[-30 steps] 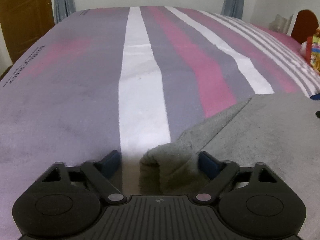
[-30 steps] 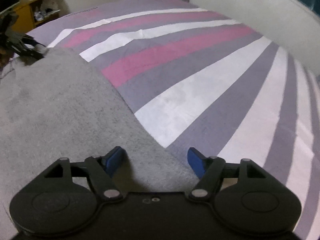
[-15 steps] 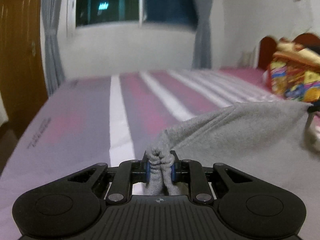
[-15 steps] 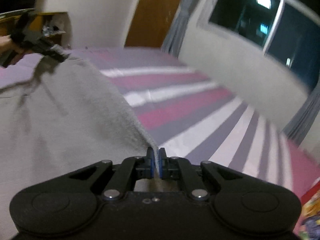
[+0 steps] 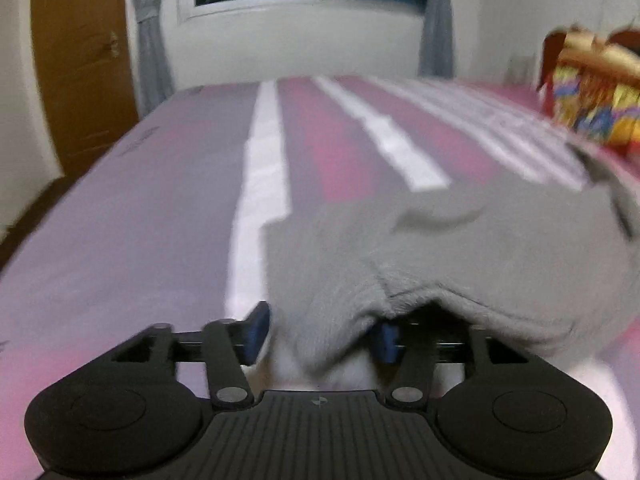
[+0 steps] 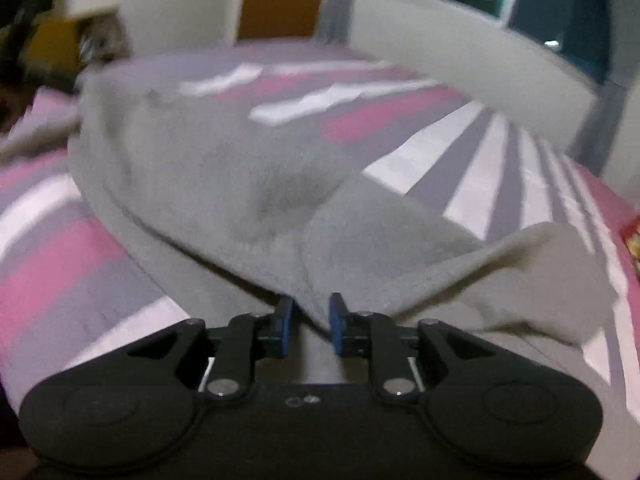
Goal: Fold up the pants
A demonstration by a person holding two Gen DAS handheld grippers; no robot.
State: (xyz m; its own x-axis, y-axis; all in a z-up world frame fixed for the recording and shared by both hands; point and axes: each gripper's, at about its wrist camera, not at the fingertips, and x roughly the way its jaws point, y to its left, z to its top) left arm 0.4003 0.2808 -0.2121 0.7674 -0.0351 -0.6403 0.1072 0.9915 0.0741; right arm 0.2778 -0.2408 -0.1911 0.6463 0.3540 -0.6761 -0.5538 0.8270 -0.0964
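The grey fleece pants (image 5: 460, 248) lie folded over on the striped bed, seen in both wrist views (image 6: 224, 176). My left gripper (image 5: 320, 336) is open, its blue pads apart, with a fold of the pants' edge draped loosely between them. My right gripper (image 6: 310, 326) is open a little, with a corner of the pants lying between its blue pads. The frames are blurred by motion.
The bed (image 5: 160, 220) has purple, pink and white stripes. A colourful pillow or bag (image 5: 592, 96) sits at the far right. A wooden door (image 5: 80, 64), curtains and a window stand behind the bed. A shelf (image 6: 68, 40) is at the far left.
Half a second ago both grippers were shut on the pants and held them up. Now both have opened and the pants have dropped folded onto the bed.
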